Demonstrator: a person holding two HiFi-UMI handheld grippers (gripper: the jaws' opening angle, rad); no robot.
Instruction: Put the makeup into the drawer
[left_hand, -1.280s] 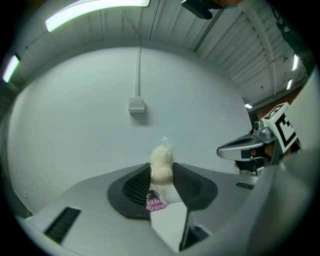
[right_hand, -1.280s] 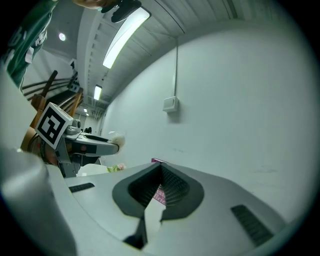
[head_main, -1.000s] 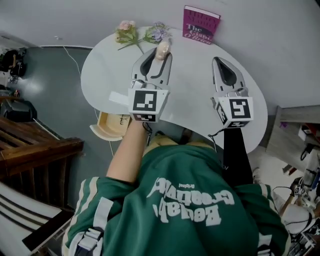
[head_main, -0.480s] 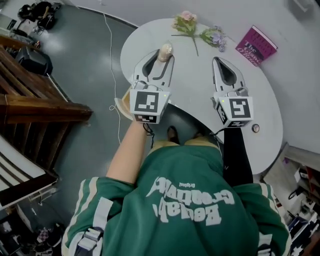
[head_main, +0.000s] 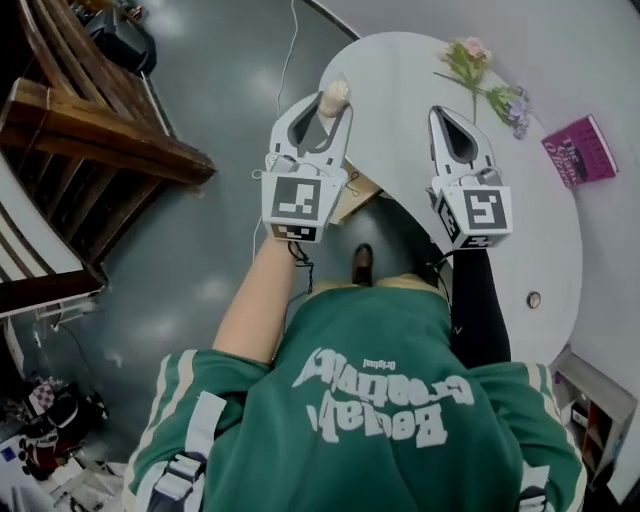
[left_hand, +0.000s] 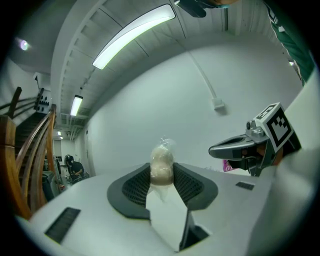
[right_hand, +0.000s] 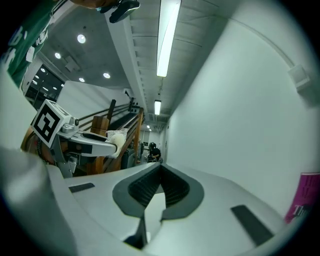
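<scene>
In the head view we see two grippers, one in each hand. The left gripper (head_main: 333, 104) pinches one makeup puff (head_main: 334, 90) at its tips. The puff is small and pale and sits in clear wrap. It hangs right at the edge of the one white table (head_main: 400, 130). The right gripper (head_main: 447, 115) is over the table, with its jaws pressed together and nothing in them. On the table lie two flowers (head_main: 470, 55), one pink book (head_main: 580, 150) and one small round thing (head_main: 534, 299). One light wooden thing (head_main: 355, 197) pokes out from under the table between the grippers. We cannot tell if it is the drawer.

In the left gripper view the left gripper (left_hand: 162, 174) has its jaws partly apart, squeezing the makeup puff (left_hand: 162, 162) from both sides. The right gripper (left_hand: 216, 148) shows off to the right, apart from it. We count two long lights (left_hand: 135, 32) on the ceiling.

In the right gripper view the right gripper (right_hand: 160, 169) has its tips touching and is empty. The left gripper (right_hand: 120, 141) shows on the left with the one puff (right_hand: 116, 138) at its tip. The pink book (right_hand: 302, 200) peeks in at the right edge.
</scene>
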